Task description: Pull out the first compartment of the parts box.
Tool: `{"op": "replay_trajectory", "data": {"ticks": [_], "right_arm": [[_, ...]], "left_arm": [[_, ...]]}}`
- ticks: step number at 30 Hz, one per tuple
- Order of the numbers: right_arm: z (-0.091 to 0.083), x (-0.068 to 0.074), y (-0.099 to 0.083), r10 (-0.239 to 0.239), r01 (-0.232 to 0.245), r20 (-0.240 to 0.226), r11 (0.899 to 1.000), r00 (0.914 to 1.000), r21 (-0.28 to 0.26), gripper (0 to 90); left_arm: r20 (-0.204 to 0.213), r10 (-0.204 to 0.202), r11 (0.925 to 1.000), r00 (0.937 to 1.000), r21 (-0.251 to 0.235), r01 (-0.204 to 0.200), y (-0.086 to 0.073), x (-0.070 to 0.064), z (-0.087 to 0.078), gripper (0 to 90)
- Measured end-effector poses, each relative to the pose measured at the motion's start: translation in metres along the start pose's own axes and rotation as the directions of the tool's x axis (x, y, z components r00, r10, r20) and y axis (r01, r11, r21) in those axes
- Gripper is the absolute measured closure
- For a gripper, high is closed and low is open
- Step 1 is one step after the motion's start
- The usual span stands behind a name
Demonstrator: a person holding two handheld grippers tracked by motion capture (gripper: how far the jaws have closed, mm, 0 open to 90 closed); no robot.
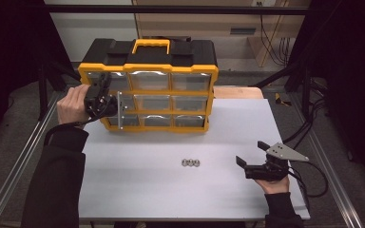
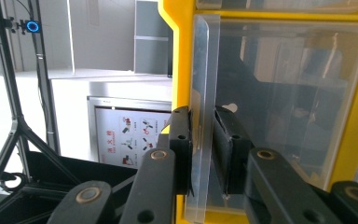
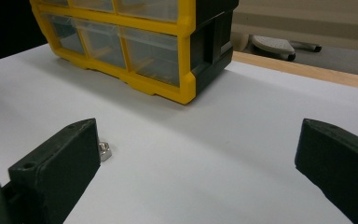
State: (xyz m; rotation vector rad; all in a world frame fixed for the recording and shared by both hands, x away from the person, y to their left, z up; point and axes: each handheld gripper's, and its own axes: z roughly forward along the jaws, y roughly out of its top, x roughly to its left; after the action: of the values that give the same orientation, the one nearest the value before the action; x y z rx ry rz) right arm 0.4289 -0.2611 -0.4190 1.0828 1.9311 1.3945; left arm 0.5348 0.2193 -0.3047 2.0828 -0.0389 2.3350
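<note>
Here left hand-held gripper [image 2: 201,154] clamps drawer front [image 2: 204,93].

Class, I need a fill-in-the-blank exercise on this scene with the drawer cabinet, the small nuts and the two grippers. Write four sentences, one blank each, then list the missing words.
1. The left gripper is shut on the clear front of a ____ of the yellow cabinet.
2. ____ small metal nuts lie in a row on the white table.
3. The right gripper has its jaws ____.
4. The cabinet's carry handle is ____ in colour.

Missing words: drawer; three; open; yellow
</note>
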Motion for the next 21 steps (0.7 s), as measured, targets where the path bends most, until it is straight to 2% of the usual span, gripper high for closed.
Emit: {"op": "replay_trajectory", "data": {"ticks": [5, 13, 21], "right_arm": [[-0.0004, -0.0002, 0.0001, 0.0, 0.0, -0.001, 1.0, 1.0, -0.004, 0.5], [-0.0005, -0.0002, 0.0002, 0.0, 0.0, -0.001, 1.0, 1.0, -0.004, 0.5], [-0.0008, -0.0001, 0.0002, 0.003, -0.003, 0.0, 1.0, 1.0, -0.002, 0.5]], "left_arm": [[-0.012, -0.001, 1.0, 0.9999, -0.001, 0.001, 0.0, -0.0022, 0.0001, 78.2], [-0.042, 0.021, 0.9998, 0.9989, 0.005, -0.021, 0.0008, -0.0058, 0.0001, 79.2], [-0.068, 0.02, 0.9996, 0.9975, 0.022, -0.019, 0.0029, -0.0099, -0.0008, 79.9]]}}
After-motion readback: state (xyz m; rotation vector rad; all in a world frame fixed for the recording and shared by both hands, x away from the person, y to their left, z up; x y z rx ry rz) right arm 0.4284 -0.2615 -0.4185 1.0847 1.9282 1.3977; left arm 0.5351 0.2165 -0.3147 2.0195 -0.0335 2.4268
